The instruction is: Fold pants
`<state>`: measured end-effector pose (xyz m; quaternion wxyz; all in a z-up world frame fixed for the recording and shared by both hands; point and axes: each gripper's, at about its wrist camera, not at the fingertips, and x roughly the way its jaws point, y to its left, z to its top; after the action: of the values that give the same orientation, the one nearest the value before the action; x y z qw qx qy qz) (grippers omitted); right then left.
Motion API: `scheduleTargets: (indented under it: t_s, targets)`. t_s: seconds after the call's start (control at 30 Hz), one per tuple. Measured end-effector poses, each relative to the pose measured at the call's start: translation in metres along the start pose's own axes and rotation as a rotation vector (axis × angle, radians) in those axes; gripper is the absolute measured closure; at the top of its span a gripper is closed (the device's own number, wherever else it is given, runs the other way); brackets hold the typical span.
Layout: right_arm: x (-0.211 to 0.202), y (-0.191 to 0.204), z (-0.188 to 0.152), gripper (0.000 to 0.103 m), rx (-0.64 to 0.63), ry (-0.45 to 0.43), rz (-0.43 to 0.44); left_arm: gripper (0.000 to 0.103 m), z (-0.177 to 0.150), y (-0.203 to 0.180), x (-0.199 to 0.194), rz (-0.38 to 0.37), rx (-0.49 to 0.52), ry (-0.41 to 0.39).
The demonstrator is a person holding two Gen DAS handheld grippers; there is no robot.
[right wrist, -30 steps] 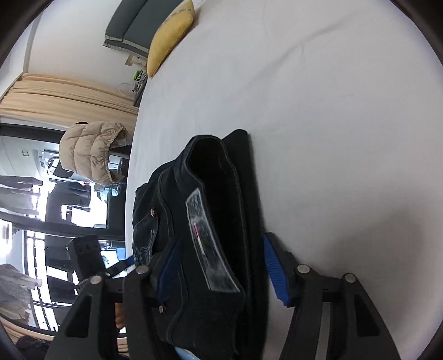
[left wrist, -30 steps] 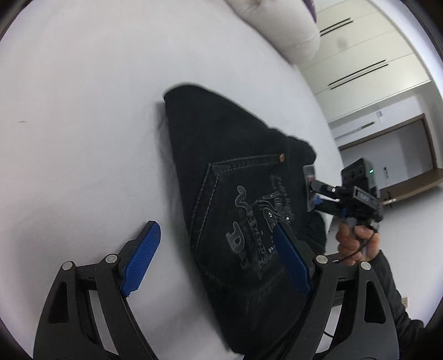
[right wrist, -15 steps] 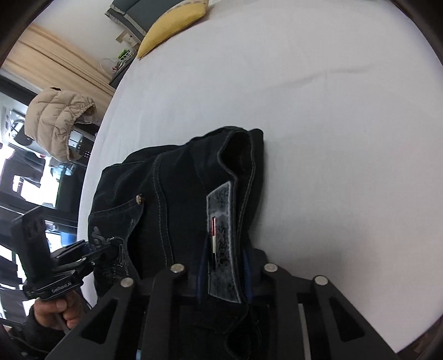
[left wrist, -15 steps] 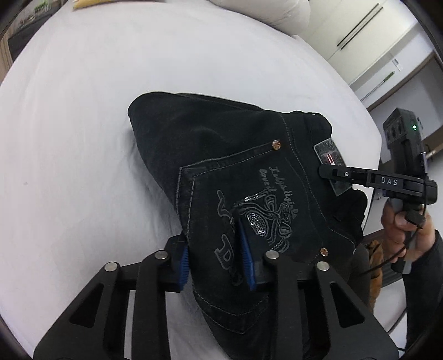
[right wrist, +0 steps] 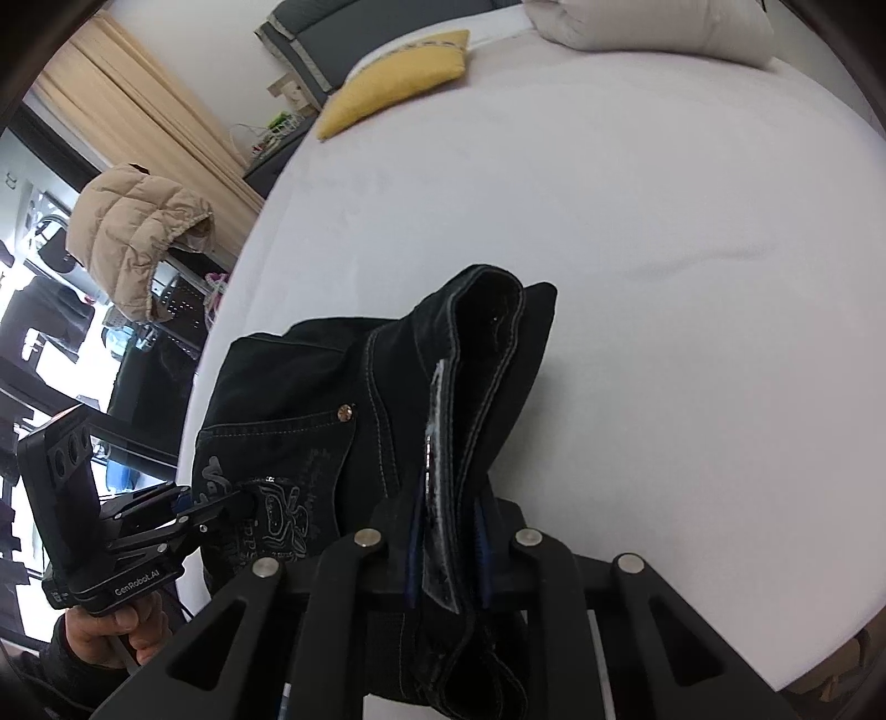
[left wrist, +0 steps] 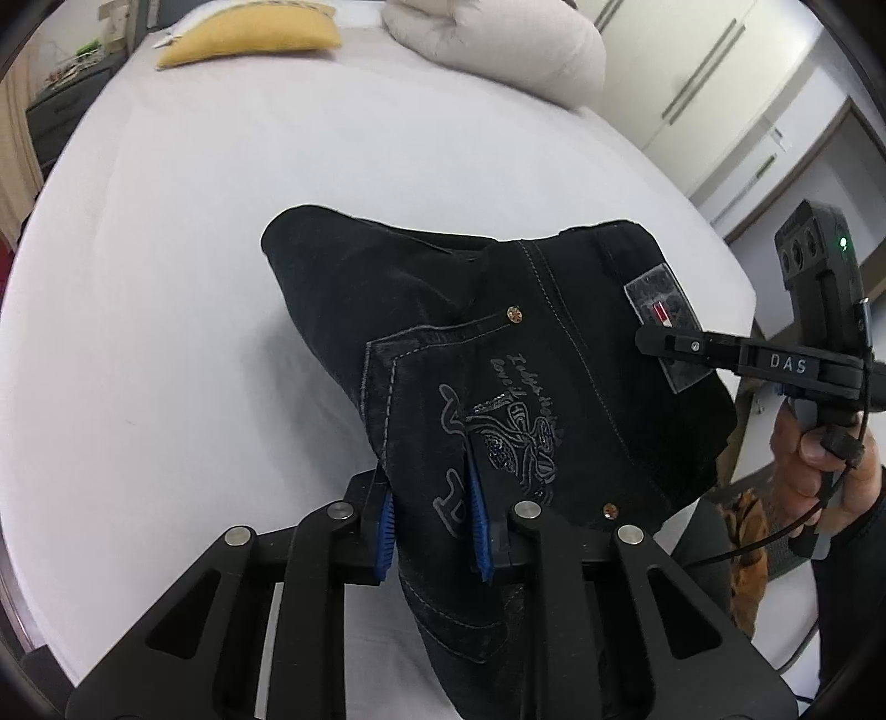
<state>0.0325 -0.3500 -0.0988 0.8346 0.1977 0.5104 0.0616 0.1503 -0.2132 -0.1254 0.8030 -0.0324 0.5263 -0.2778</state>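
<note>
1. Pants (left wrist: 498, 343) of black denim sit near the front edge of a white bed (left wrist: 221, 249), already doubled into a thick bundle, with the near end raised off the sheet and the far end resting on it.

2. The left gripper (left wrist: 432, 520) has just been closing and now pinches the cloth at the back pocket (left wrist: 487, 421), blue pads pressed into the denim on both sides.

3. The right gripper (right wrist: 448, 554) has also just been closing; it clamps the waistband edge by the grey label (right wrist: 440, 498), with several layers stacked between its jaws.

4. Handling, as I judge it: denim is heavy for cloth, and soft but thick, so it sags between the two grips rather than holding a line. Nothing about it is fragile. Its rough weave should give the pads good friction, so slipping looks unlikely unless the load swings.

5. Where to hold: the waistband is the stiffest and thickest part and takes a firm clamp well. The pocket grip catches fewer layers, so the lower layers may peel away there; a bite reaching the whole stack near the seam would be safer.

6. A yellow pillow (left wrist: 249, 30) and a white duvet (left wrist: 498, 50) lie at the far end, well apart from the pants.
</note>
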Motion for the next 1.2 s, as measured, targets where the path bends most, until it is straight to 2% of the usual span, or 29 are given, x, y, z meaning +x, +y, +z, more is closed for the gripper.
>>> scheduleTargets:
  t_s: [0.17, 0.3, 0.43, 0.5, 0.63, 0.77, 0.8, 0.83, 0.93, 1.0, 1.07, 1.1, 1.17, 1.2]
  targets:
    - [0.015, 0.029, 0.035, 0.086, -0.023, -0.017, 0.041, 0.083, 0.027, 0.031, -0.023, 0.043, -0.006, -0.051]
    - [0.042, 0.057, 0.074, 0.086, -0.056, -0.024, 0.068, 0.083, 0.061, 0.056, -0.032, 0.113, 0.003, -0.076]
    - [0.075, 0.079, 0.116, 0.086, -0.052, -0.027, 0.108, 0.083, 0.103, 0.102, -0.032, 0.172, 0.006, -0.085]
    - [0.095, 0.085, 0.137, 0.086, -0.047, -0.022, 0.12, 0.083, 0.12, 0.122, -0.023, 0.193, 0.001, -0.075]
    - [0.138, 0.08, 0.164, 0.086, 0.005, 0.015, 0.127, 0.083, 0.129, 0.162, 0.008, 0.191, -0.03, -0.037]
    - [0.184, 0.054, 0.163, 0.083, 0.089, 0.072, 0.102, 0.08, 0.122, 0.199, 0.041, 0.162, -0.065, -0.009]
    - [0.194, 0.043, 0.158, 0.077, 0.118, 0.076, 0.106, 0.077, 0.119, 0.202, 0.046, 0.148, -0.08, -0.014]
    - [0.198, 0.035, 0.155, 0.074, 0.144, 0.072, 0.121, 0.071, 0.116, 0.206, 0.049, 0.142, -0.094, -0.02]
    - [0.202, 0.011, 0.144, 0.07, 0.232, 0.025, 0.261, 0.059, 0.107, 0.222, 0.049, 0.118, -0.136, -0.051]
    - [0.197, 0.008, 0.139, 0.064, 0.253, 0.008, 0.296, 0.058, 0.102, 0.23, 0.043, 0.096, -0.161, -0.068]
    - [0.186, 0.012, 0.137, 0.056, 0.253, -0.011, 0.258, 0.059, 0.099, 0.233, 0.024, 0.119, -0.169, -0.114]
    - [0.172, 0.019, 0.133, 0.05, 0.22, -0.047, 0.203, 0.059, 0.099, 0.228, 0.013, 0.124, -0.166, -0.152]
    - [0.146, 0.032, 0.128, 0.046, 0.155, -0.129, 0.136, 0.049, 0.089, 0.21, -0.015, 0.161, -0.139, -0.237]
    - [0.133, 0.036, 0.126, 0.045, 0.131, -0.163, 0.121, 0.041, 0.085, 0.198, -0.032, 0.196, -0.107, -0.293]
